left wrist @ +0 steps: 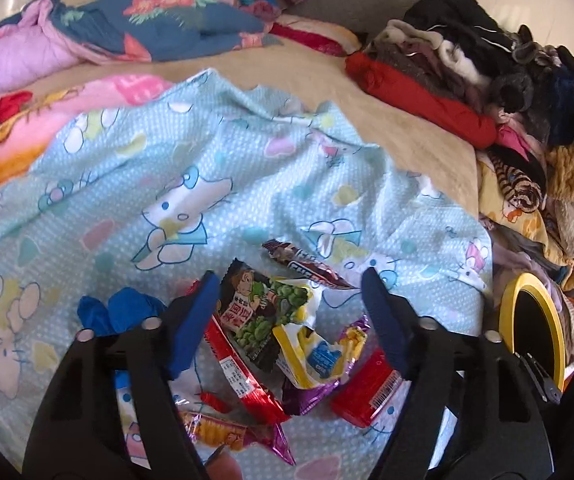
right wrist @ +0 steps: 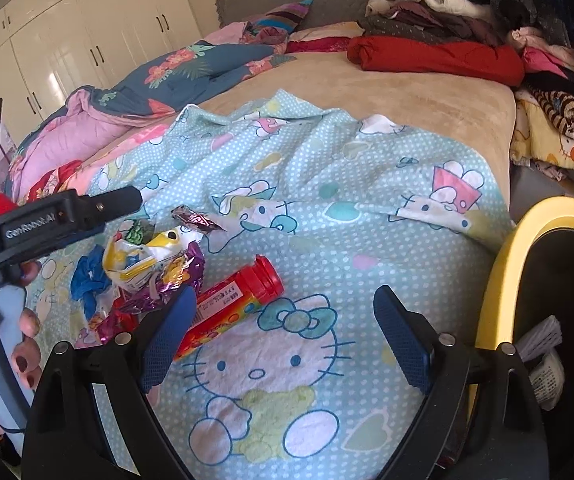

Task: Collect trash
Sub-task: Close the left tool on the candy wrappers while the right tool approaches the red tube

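bedroom bed, hello kitty sheet spread over it. snack wrappers heaped on sheet, red candy tube beside heap. left gripper spread wide, hovering over wrappers, pinching nothing. right gripper spread too, left pad near tube. yellow-rimmed bin at right.

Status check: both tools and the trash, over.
Left tool open over wrapper pile. Right tool open, empty, beside red tube. Yellow-rimmed bin at right. Nothing blocking.
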`<state>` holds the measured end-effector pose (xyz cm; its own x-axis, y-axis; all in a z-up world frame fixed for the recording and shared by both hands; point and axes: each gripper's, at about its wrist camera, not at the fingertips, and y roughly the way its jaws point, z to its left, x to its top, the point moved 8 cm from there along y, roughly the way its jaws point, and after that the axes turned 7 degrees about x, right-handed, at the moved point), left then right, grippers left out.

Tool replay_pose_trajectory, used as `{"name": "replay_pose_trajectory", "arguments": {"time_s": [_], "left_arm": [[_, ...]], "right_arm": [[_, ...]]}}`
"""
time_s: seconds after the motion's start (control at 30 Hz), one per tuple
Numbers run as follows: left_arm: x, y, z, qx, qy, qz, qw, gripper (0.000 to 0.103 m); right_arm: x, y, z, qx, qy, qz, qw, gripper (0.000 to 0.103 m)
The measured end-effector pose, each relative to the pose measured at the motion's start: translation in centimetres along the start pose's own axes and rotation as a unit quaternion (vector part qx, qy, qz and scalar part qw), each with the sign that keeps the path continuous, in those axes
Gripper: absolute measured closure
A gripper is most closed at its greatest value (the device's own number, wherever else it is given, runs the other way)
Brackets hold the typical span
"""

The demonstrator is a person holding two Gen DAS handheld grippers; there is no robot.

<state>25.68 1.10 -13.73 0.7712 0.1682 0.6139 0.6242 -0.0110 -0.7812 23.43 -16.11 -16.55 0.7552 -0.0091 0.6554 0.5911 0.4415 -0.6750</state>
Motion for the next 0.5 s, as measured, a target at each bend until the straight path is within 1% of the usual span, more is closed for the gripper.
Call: {"name": "replay_pose_trajectory", "arguments": {"time_s": [0.07,0.13,0.2,0.23,0.3,0.37,0.4,0.5], "left_arm": [[-0.2,0.6,0.2,0.001,-0.002,0.013,0.9999,0.043],[-0.4,1.1,0.3,0.001,-0.006,0.024,0.9997,0.050],[-0.4,1.5,0.5,0.003,-0.008,0.033,0.9994,0.060],[-0.5,1.7,0.6,0.003,-0.010,0.038,0.9992,0.062],[-0.7,1.9,0.9,0.000,-0.019,0.046,0.9988,0.071],[-0.9,1.9,1.1,-0.007,-0.027,0.050,0.9984,0.078],[-0.9,1.8,1.2,-0.008,-0.029,0.050,0.9983,0.082],[-1.0,1.5,1.4,-0.015,-0.038,0.051,0.9979,0.088]], "right_arm": [[0.0,0.5,0.0,0.002,0.006,0.004,1.000,0.015],[-0.1,1.2,0.1,0.010,0.014,0.009,1.000,0.015],[-0.2,1.8,0.3,0.020,0.022,0.018,0.999,0.015],[-0.2,2.1,0.4,0.026,0.027,0.022,0.999,0.016],[-0.2,2.7,0.6,0.042,0.041,0.031,0.998,0.022],[-0.3,3.3,0.8,0.053,0.052,0.043,0.996,0.031],[-0.4,3.5,0.9,0.057,0.056,0.045,0.996,0.032],[-0.3,4.0,1.1,0.065,0.064,0.051,0.995,0.044]]}}
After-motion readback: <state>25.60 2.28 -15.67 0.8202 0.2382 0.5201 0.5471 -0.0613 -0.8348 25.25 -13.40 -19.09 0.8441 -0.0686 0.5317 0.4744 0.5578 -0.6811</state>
